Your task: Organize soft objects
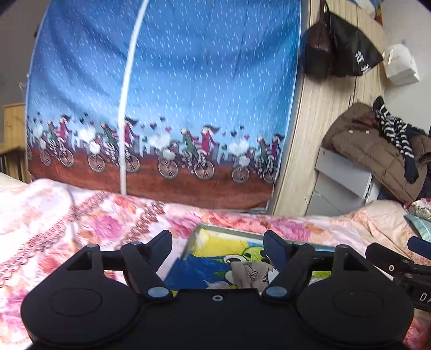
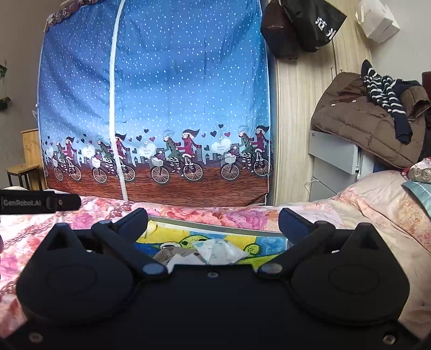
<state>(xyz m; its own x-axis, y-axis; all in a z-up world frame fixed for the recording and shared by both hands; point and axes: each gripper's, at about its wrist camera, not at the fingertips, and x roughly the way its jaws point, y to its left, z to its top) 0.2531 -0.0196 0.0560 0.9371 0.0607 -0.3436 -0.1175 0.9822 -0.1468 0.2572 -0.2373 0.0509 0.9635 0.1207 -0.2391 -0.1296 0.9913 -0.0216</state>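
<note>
A shallow box (image 1: 242,233) with a yellow, blue and green cartoon lining lies on the floral bedspread (image 1: 54,215). A grey-brown cloth (image 1: 250,274) lies inside it. My left gripper (image 1: 218,238) hovers over the box's near part, jaws open with nothing between them. In the right wrist view the same box (image 2: 215,228) holds the grey cloth (image 2: 172,254) and a crumpled white cloth (image 2: 218,249). My right gripper (image 2: 212,218) stands wide open above them, empty. Each gripper's body hides the near half of the box.
A blue fabric wardrobe (image 2: 161,94) printed with cyclists stands behind the bed. Dark bags (image 2: 296,24) hang on a wooden cupboard beside it. A brown jacket (image 2: 358,113) and a striped garment lie on a grey cabinet (image 2: 331,158). Pillows (image 2: 420,183) sit at the right.
</note>
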